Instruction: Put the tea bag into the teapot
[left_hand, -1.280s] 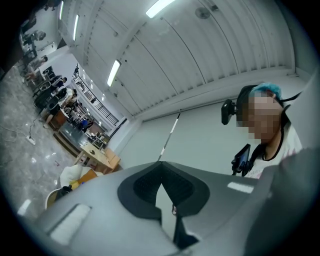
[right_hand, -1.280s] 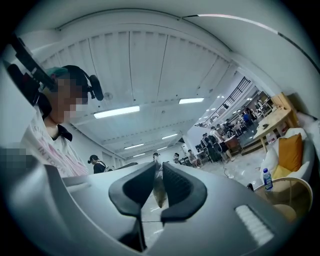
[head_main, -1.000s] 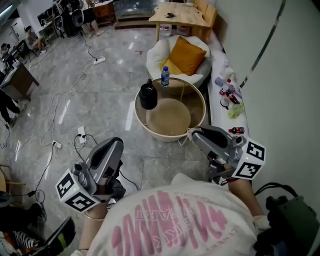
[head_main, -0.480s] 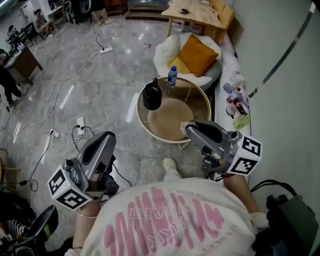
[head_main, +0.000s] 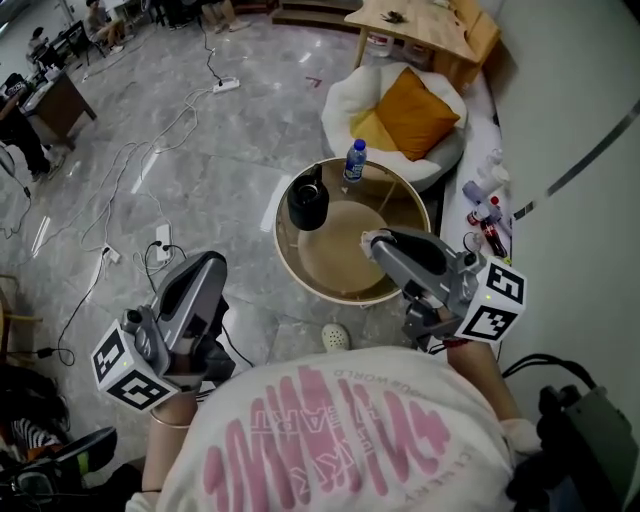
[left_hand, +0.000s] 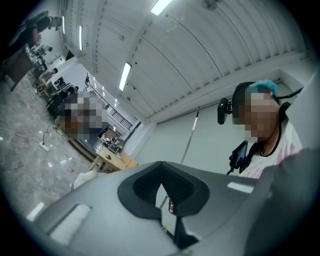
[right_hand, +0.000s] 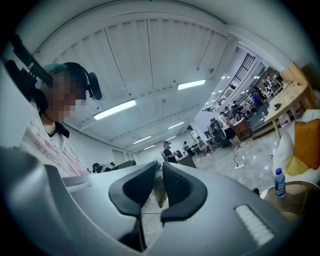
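Right grey gripper (head_main: 370, 241) clamped on thin brown tea bag (right_hand: 159, 192), left grey gripper (head_main: 210, 263) closed empty; risk of dropping short of black teapot (head_main: 307, 200) through slight pinch.

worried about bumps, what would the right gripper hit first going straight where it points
Probably the black teapot on the round wooden table; the right gripper, holding the tan tea bag, tilts up, so may pass over.

Water bottle (head_main: 353, 161) on round table (head_main: 335, 258), orange cushion (head_main: 415, 112) beyond.
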